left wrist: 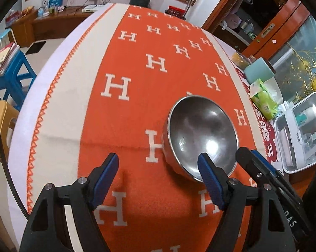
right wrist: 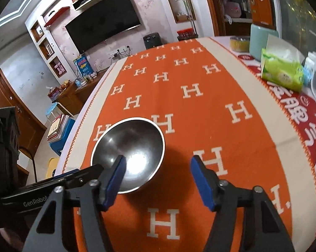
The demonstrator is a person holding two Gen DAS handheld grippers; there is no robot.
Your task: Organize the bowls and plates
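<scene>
One steel bowl [left wrist: 202,134] on the orange cloth [left wrist: 136,109].
My left gripper [left wrist: 158,180] and right gripper [right wrist: 158,180] both gape wide, holding nothing; the bowl sits between them, near each inner finger.

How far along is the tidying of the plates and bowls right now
Nothing looks done yet. One steel bowl sits upright and empty on the orange cloth. Both tools, left and right, are open and hold nothing. No plates or other bowls show, so the sorting is still ahead.
</scene>
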